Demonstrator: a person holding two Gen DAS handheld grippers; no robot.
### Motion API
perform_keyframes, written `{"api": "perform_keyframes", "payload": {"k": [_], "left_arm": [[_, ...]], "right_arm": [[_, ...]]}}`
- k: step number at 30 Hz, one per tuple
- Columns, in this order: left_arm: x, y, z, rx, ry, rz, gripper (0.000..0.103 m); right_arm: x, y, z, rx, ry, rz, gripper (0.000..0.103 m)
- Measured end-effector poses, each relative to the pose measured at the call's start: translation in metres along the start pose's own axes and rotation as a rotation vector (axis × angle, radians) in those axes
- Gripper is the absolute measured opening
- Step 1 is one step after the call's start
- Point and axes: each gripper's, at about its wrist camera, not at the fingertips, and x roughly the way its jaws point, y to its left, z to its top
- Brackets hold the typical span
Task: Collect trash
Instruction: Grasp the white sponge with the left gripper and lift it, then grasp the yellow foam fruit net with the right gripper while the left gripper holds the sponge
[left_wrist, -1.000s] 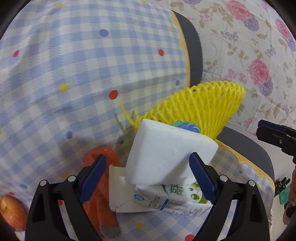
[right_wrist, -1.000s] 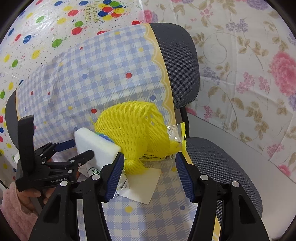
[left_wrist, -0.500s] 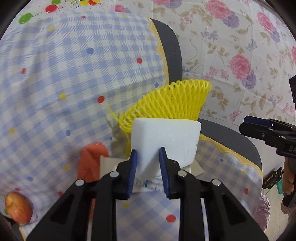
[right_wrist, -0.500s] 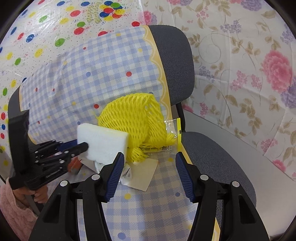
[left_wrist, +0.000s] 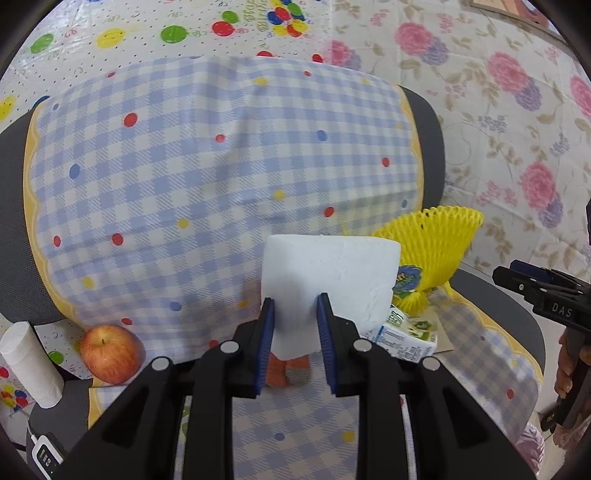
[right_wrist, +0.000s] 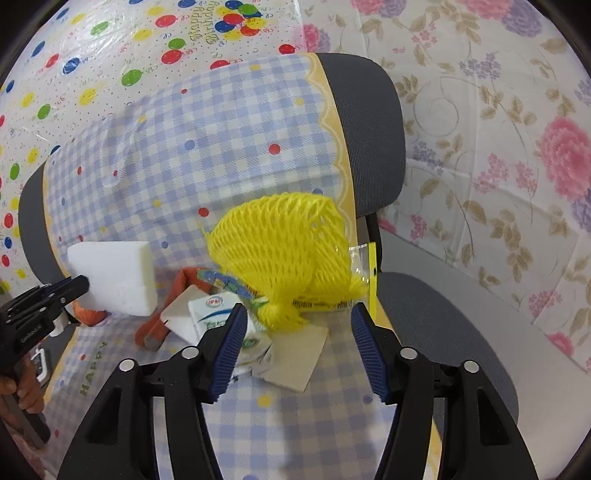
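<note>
Now the white foam block (left_wrist: 328, 280) is pinched by its lower edge between the blue pads of the left claw (left_wrist: 294, 328), lifted clear above the chair seat (right_wrist: 454, 332) and its checked cloth (left_wrist: 221, 184). Below lie an orange glove (right_wrist: 173, 295), a milk carton (right_wrist: 214, 314) and yellow foam netting (right_wrist: 284, 251). Just before the netting, the right claw (right_wrist: 295, 343) hangs empty, its jaws having just been opening. An apple (left_wrist: 110, 350) sits at the cloth's left edge.

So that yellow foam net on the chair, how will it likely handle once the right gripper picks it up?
The yellow foam net is open mesh bunched at one end, so it is probably very light and will squash between the open right gripper pads. It looks floppy, likely to sag. A clear wrapper lies against it and might get dragged along.
</note>
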Motion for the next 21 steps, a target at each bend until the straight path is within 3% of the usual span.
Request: {"api": "perform_keyframes", "payload": {"k": [5,10,16,18,20,21], "left_arm": [[0.011,0.007,0.007,-0.020,0.000,0.007,0.022],[0.024,0.010,0.015,-0.036,-0.002,0.019,0.022],[0.029,0.008,0.015,-0.039,0.010,0.015,0.022],[0.026,0.007,0.014,-0.037,0.010,0.017,0.022],[0.022,0.006,0.013,-0.040,0.008,0.014,0.022],[0.019,0.006,0.013,-0.042,0.005,0.015,0.022]], "right_arm": [[0.035,-0.011,0.023,-0.010,-0.003,0.010,0.088],[0.068,-0.017,0.039,-0.029,0.010,0.072,0.088],[0.077,-0.007,0.049,-0.081,0.011,0.172,0.087],[0.072,-0.002,0.049,-0.097,0.012,0.176,0.068],[0.063,0.004,0.045,-0.114,0.016,0.172,0.061],[0.058,0.007,0.043,-0.118,0.019,0.179,0.053]]}}
